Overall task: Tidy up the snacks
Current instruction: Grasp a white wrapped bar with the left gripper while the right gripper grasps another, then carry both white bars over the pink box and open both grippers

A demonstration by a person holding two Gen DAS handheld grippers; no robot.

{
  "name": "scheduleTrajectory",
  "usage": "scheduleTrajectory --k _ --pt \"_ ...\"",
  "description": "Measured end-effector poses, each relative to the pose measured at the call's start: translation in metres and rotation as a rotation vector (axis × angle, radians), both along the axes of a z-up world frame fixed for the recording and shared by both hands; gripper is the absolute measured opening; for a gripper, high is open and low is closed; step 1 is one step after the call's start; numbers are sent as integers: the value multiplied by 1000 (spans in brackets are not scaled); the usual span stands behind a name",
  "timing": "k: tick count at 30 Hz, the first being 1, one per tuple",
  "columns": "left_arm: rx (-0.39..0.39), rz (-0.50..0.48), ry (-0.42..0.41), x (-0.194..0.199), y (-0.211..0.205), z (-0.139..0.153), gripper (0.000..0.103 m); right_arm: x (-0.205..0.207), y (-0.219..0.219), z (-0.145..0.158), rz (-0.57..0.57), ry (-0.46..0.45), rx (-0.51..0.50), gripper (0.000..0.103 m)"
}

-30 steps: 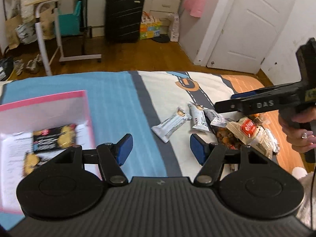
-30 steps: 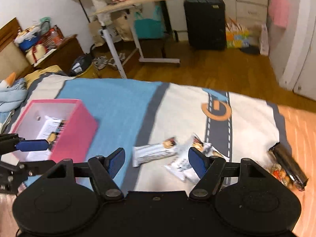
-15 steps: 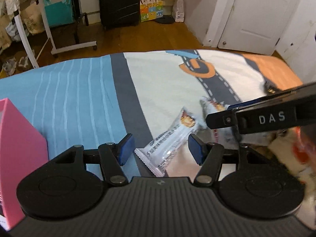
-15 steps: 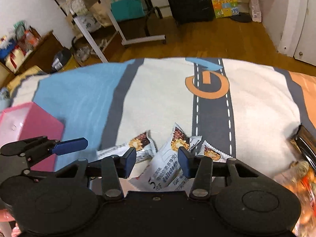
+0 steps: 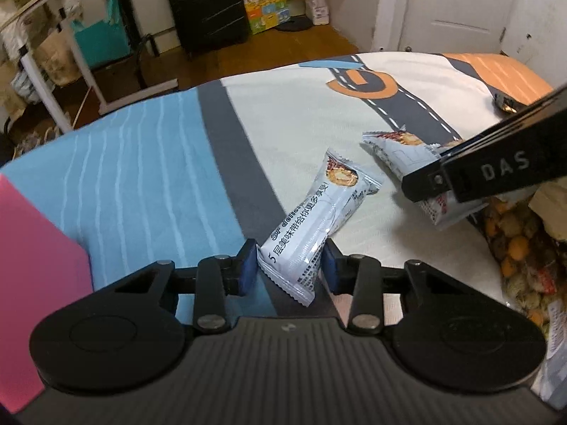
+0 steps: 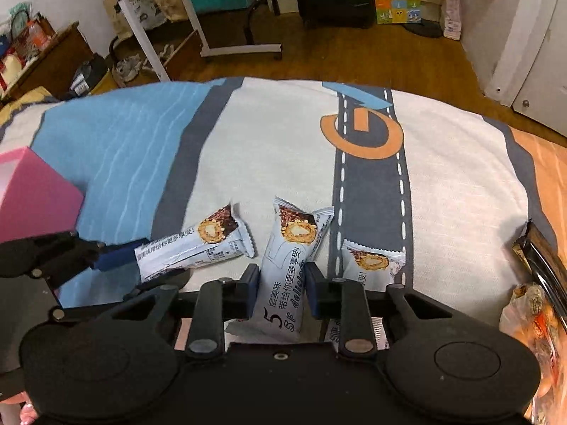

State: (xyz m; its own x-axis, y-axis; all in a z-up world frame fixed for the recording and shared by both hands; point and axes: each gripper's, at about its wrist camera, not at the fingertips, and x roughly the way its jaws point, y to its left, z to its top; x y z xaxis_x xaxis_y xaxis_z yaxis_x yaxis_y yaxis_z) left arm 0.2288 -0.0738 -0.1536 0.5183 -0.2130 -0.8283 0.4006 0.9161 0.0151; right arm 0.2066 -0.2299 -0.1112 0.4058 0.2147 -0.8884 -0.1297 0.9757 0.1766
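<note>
Three grey-white snack bars lie on the bed cover. My left gripper (image 5: 288,269) is shut on the left snack bar (image 5: 315,219), which also shows in the right wrist view (image 6: 191,248). My right gripper (image 6: 281,285) is shut on the middle snack bar (image 6: 288,265), seen in the left wrist view (image 5: 400,152) under the right gripper's fingers. The third snack bar (image 6: 372,262) lies just right of it. The pink box (image 6: 32,191) stands at the left, and its wall shows in the left wrist view (image 5: 32,248).
A bag of mixed snacks (image 5: 521,248) lies at the right. A dark wrapped snack (image 6: 538,251) lies near the bed's right edge. Beyond the bed are a wooden floor, a black suitcase (image 5: 205,3) and a rolling table (image 6: 198,17).
Both grippers moved down and forward to the snack bars and closed, the left on the left bar, the right on the middle bar. The pink box slid toward the left edge of both views.
</note>
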Motion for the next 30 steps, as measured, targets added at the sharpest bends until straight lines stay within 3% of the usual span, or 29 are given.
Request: scheduleTrajectory --k 13,30 --pt "-8 57 5 -38 26 34 35 -30 13 18 20 43 63 32" --pt "-40 25 34 -116 63 89 35 -122 41 56 107 -27 93 32"
